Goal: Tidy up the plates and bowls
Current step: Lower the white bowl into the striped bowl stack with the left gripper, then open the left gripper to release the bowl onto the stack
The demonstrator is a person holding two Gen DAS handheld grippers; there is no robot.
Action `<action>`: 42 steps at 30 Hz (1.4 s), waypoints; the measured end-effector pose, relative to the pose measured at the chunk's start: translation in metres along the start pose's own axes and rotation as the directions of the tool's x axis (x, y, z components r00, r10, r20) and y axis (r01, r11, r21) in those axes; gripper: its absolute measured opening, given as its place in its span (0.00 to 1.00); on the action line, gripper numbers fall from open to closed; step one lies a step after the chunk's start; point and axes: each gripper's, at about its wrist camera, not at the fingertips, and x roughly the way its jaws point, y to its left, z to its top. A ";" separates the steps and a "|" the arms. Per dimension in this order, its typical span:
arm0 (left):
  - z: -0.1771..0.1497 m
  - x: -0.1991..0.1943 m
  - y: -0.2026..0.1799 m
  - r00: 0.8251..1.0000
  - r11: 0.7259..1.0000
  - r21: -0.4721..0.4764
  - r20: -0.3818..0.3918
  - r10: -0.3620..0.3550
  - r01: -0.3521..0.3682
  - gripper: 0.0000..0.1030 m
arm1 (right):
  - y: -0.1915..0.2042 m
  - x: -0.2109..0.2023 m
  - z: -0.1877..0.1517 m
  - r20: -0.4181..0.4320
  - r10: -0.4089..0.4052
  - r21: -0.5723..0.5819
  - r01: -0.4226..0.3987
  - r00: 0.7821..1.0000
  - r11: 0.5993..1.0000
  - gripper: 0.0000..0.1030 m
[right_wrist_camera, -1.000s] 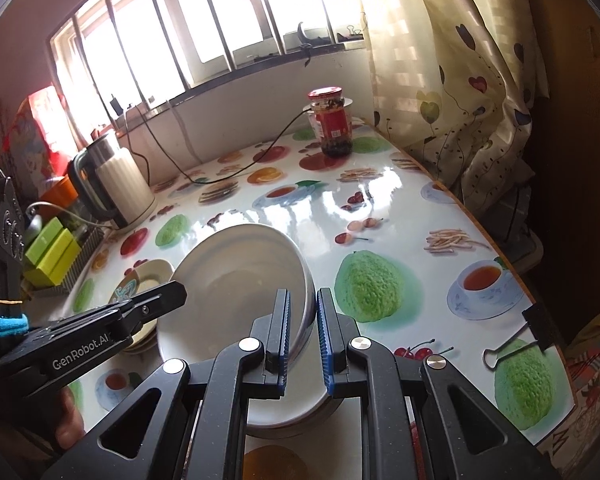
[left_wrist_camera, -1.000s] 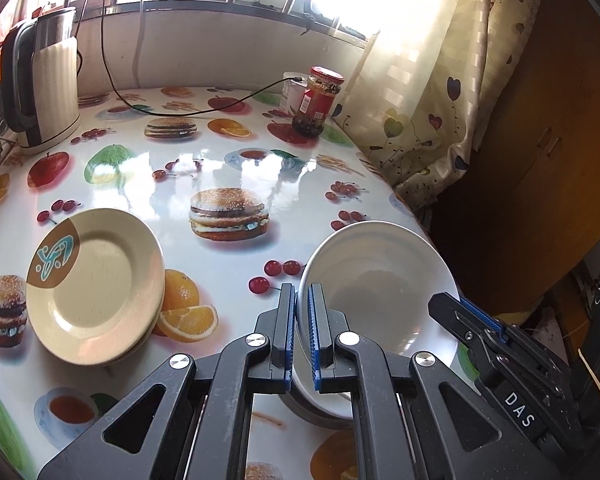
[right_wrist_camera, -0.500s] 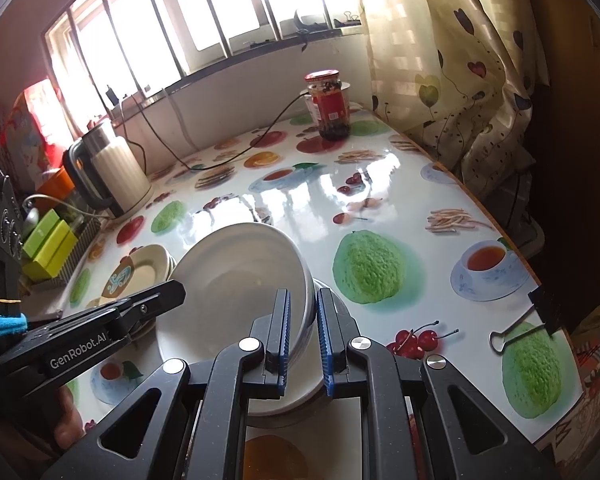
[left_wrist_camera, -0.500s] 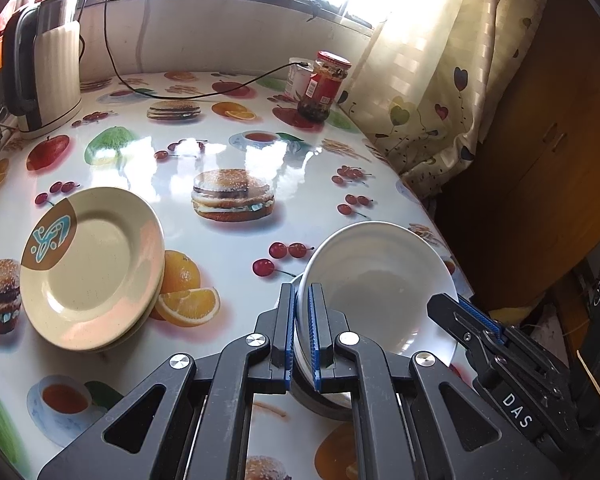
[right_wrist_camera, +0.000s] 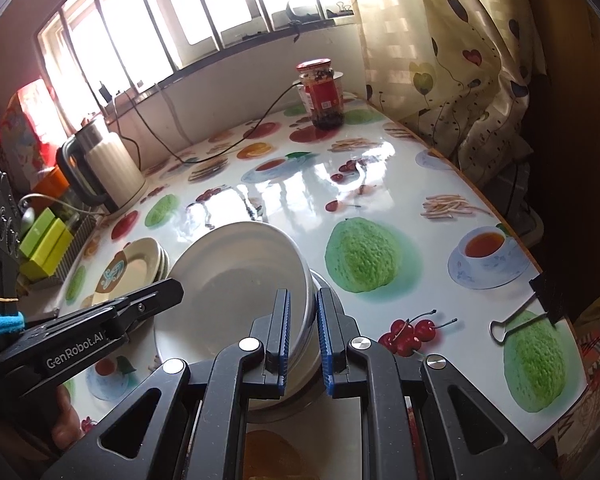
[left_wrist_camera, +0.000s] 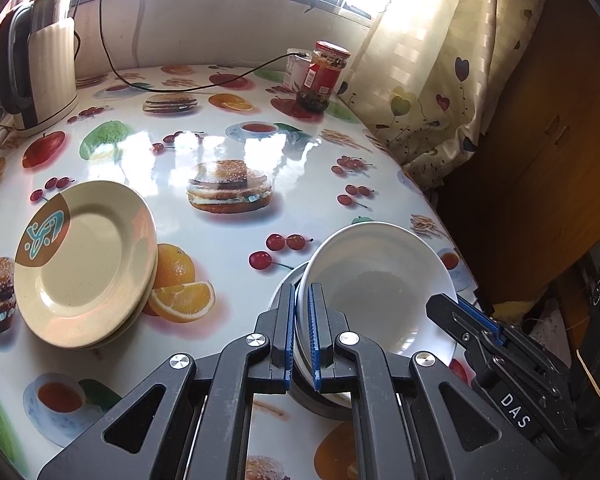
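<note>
A white bowl (left_wrist_camera: 380, 280) hangs tilted over a grey metal dish (left_wrist_camera: 320, 410) near the table's front edge. My left gripper (left_wrist_camera: 298, 300) is shut on its near rim. In the right wrist view the white bowl (right_wrist_camera: 236, 288) looks like two nested ones, and my right gripper (right_wrist_camera: 303, 304) is shut on their right rim. Each gripper shows in the other's view: the right gripper (left_wrist_camera: 436, 304) is at the bowl's right side, the left gripper (right_wrist_camera: 174, 290) at its left side. A stack of cream plates (left_wrist_camera: 84, 264) with a brown and teal patch lies on the table to the left.
A white kettle (left_wrist_camera: 40, 68) stands at the back left with its black cable across the table. A red-lidded jar (left_wrist_camera: 324, 76) is at the back by the curtain (left_wrist_camera: 420, 80). A binder clip (right_wrist_camera: 536, 304) grips the tablecloth's right edge. Green boxes (right_wrist_camera: 44, 240) sit far left.
Both grippers keep their hold on the white bowl. The views have tipped only slightly; nothing on the table has moved.
</note>
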 end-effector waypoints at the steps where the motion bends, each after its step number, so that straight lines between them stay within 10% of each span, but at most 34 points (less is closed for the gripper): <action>1: 0.000 0.000 -0.001 1.000 1.000 0.002 -0.002 0.000 0.000 0.06 | 0.000 0.000 0.000 -0.002 -0.002 0.000 0.002 1.000 1.000 0.13; 42: -0.003 -0.002 0.000 1.000 1.000 -0.010 -0.006 -0.005 0.005 0.06 | -0.005 0.003 -0.001 -0.019 0.015 0.043 -0.014 1.000 0.999 0.14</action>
